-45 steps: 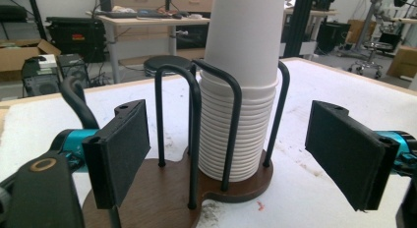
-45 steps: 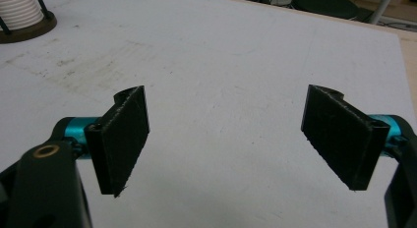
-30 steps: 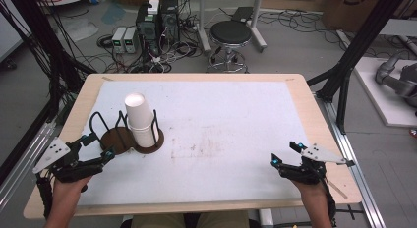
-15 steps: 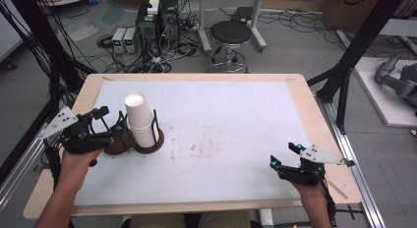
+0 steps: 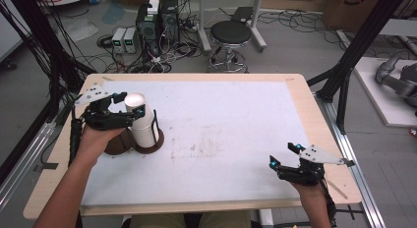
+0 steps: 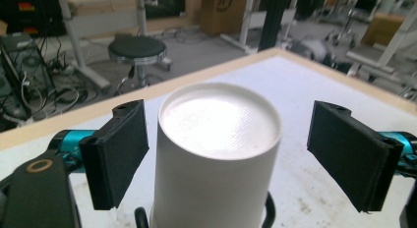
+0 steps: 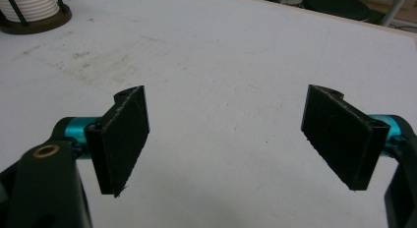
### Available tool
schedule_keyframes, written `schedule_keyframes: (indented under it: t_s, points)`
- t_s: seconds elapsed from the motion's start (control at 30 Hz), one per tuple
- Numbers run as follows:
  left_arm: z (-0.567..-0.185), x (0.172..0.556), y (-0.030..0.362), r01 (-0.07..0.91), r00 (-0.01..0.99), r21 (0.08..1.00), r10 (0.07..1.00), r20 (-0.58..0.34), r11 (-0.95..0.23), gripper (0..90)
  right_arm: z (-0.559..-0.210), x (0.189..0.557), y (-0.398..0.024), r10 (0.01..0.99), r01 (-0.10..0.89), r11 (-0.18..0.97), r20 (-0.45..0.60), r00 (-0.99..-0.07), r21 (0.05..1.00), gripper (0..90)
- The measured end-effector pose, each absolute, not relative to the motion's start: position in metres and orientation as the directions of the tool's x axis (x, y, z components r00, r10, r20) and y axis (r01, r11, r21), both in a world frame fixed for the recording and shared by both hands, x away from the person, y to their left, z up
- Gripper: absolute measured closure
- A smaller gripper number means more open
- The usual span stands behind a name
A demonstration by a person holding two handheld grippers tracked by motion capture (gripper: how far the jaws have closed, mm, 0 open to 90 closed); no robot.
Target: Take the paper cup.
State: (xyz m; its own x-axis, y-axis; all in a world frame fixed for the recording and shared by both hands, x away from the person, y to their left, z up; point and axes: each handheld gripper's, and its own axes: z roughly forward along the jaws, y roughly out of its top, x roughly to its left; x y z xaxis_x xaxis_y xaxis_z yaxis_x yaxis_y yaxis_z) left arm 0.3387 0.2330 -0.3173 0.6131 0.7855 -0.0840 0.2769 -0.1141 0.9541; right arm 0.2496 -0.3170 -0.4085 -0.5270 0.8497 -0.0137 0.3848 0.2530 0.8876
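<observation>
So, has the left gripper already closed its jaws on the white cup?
No: in the left gripper view both pads stand apart from the white cup, with gaps on each side.

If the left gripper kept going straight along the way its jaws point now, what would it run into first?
The white cup stack, almost certainly. In the left gripper view its top sits between the open jaws of the left gripper, neither pad touching it yet. Going on, the gripper's body would likely meet the stack's side; the exact depth is unclear.
</observation>
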Motion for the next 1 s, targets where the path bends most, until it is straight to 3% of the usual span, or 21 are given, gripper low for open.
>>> schedule_keyframes:
  t_s: [0.47,1.0]
  points:
    - [-0.325,0.351,0.228,0.331,0.591,0.93,0.804,-0.071,-0.161,31.4,-0.408,0.249,-0.32,0.851,0.38,0.25,-0.016,-0.524,0.891,18.7]
    - [-0.258,0.339,0.233,0.194,0.626,0.98,0.776,-0.084,-0.05,33.0,-0.408,0.249,-0.319,0.849,0.378,0.255,-0.02,-0.527,0.89,18.8]
